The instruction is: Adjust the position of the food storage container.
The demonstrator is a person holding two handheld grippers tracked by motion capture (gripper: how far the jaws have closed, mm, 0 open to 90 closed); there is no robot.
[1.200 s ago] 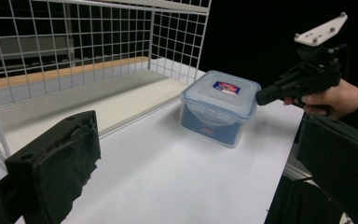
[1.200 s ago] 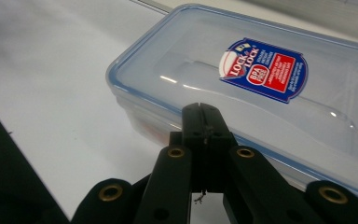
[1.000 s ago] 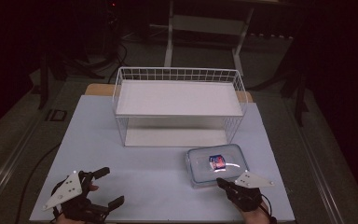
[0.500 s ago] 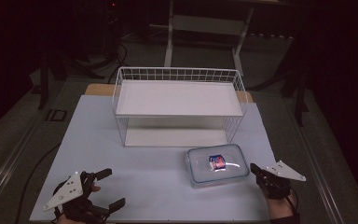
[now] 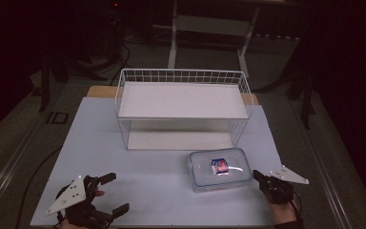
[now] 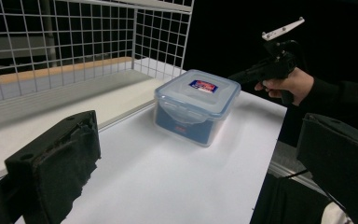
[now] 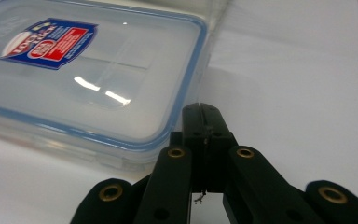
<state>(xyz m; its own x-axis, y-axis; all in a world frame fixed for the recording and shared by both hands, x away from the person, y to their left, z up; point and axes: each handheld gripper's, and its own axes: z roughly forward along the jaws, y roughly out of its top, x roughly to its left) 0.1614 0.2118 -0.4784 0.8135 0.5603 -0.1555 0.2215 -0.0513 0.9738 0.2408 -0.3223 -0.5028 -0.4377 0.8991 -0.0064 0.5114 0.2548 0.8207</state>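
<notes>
Plastic food container (image 5: 219,168), clear with a blue-rimmed snap lid and a red-and-blue sticker (image 5: 219,165) on top, sat on the white bench (image 5: 162,186) toward its near right part, just in front of the wire rack and apart from it. At the far left of the high view, the left claw (image 5: 116,193) lay near the bench's near edge, held by a hand (image 5: 83,210) with a grey three-cornered plate (image 5: 67,195) on top; its two black jaws stood wide apart with nothing between them, pointing to the right across the bench. The left gripper view confirmed this: one padded jaw rose at the lower left, the other at the right edge, with bare white surface between them and the container (image 6: 196,105) well ahead. Behind the middle of the bench stood a white wire rack (image 5: 183,107) with a flat white shelf on top and an open lower level beneath it, both levels bare. To the right of the container, the right claw (image 5: 256,174) pointed leftward at its near right corner, tips just beside it; whether they touched could not be told from above. In the right gripper view, the right claw (image 7: 204,122) had its jaws pressed together with nothing held, their tip right at the blue rim of the lid (image 7: 98,70). The left gripper view also showed that claw (image 6: 237,77) and its hand (image 6: 286,84) beyond the container.
</notes>
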